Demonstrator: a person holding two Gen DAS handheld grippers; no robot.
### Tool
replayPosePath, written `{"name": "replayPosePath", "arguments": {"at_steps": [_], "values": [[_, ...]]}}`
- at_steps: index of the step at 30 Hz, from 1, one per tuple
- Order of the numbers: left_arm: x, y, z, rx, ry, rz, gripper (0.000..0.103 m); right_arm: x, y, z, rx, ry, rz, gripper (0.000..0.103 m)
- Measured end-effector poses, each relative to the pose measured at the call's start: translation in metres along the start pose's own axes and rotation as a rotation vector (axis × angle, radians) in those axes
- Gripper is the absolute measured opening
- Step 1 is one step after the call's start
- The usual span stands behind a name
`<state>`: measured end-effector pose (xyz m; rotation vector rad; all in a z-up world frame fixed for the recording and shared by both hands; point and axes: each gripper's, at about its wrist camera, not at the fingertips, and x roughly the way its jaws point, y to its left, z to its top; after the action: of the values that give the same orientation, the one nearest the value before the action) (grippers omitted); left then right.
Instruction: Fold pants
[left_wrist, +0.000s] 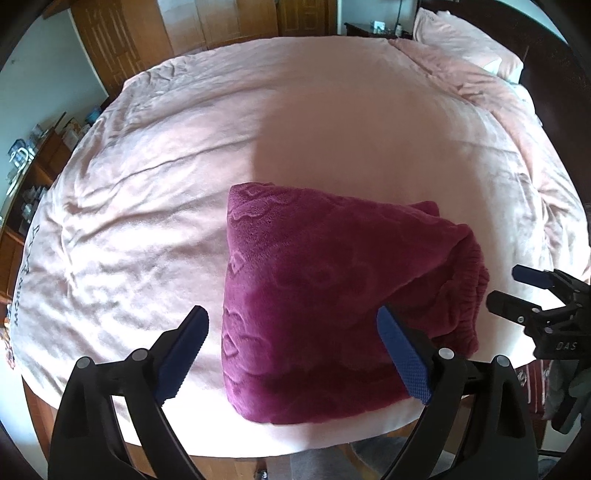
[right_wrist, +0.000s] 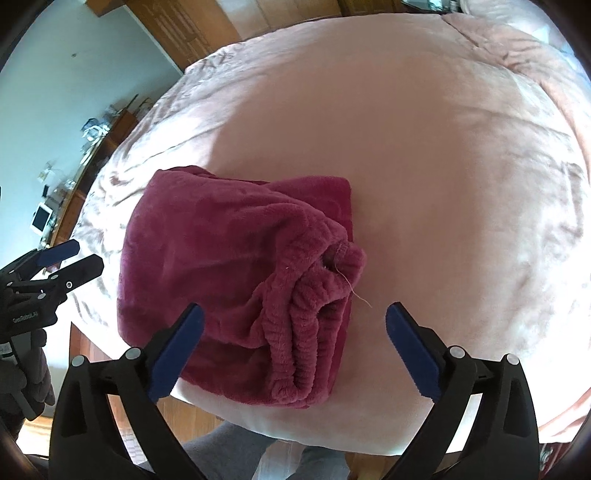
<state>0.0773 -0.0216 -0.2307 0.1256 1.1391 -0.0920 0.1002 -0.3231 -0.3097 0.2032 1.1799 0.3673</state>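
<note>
Lying folded into a thick bundle near the front edge of a pink-covered bed (left_wrist: 332, 122), burgundy fleece pants (left_wrist: 325, 295) show their elastic waistband at the right side. Above them, the left gripper (left_wrist: 291, 336) and right gripper (right_wrist: 295, 332) both hang with jaws spread wide, holding nothing.
</note>
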Motion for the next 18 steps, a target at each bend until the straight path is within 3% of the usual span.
{"name": "replayPosePath", "arguments": {"at_steps": [4, 8, 15, 18], "values": [[0.016, 0.013, 0.011, -0.007, 0.020, -0.039, 0.092, 0.005, 0.001, 0.002, 0.040, 0.003, -0.028, 0.100], [0.038, 0.034, 0.017, -0.056, 0.062, -0.144, 0.092, 0.013, -0.006, 0.003, 0.111, 0.002, -0.050, 0.100], [0.089, 0.070, 0.016, -0.122, 0.151, -0.236, 0.092, 0.048, -0.020, -0.010, 0.234, 0.052, -0.024, 0.100], [0.102, 0.075, 0.015, -0.123, 0.173, -0.269, 0.098, 0.067, -0.026, -0.011, 0.264, 0.068, -0.013, 0.100]]}}
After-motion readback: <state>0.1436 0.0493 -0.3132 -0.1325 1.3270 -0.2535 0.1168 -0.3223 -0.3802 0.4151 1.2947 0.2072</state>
